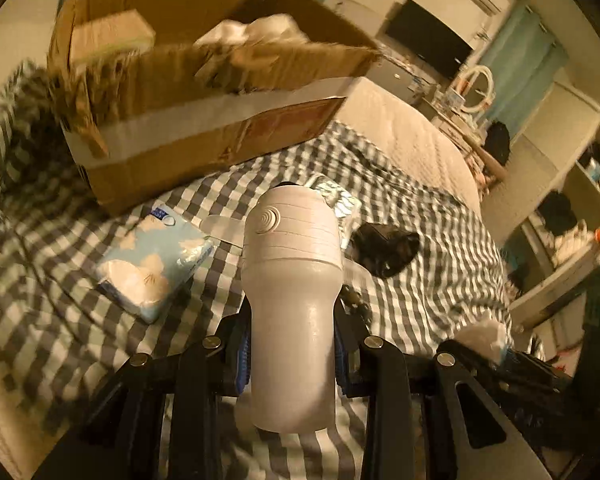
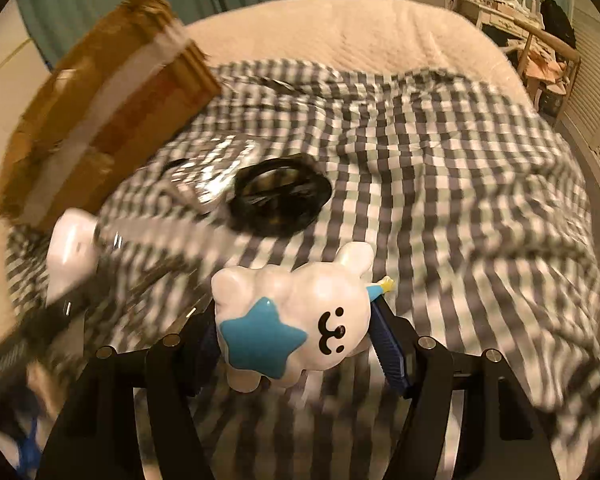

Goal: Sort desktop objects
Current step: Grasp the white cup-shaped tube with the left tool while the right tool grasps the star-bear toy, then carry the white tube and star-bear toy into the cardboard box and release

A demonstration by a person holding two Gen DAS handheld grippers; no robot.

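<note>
My left gripper is shut on a white bottle, held above the checked cloth, its cap pointing toward the open cardboard box. My right gripper is shut on a white toy figure with a blue star and a smiling face. A tissue pack, a silver foil packet and a black bundle lie on the cloth before the box. In the right wrist view the box, the foil packet, the black bundle and the blurred bottle show.
The checked cloth covers a bed with a bare cream mattress beyond. The box holds a brown block and white crumpled material. A desk with a mirror and shelves stand to the right.
</note>
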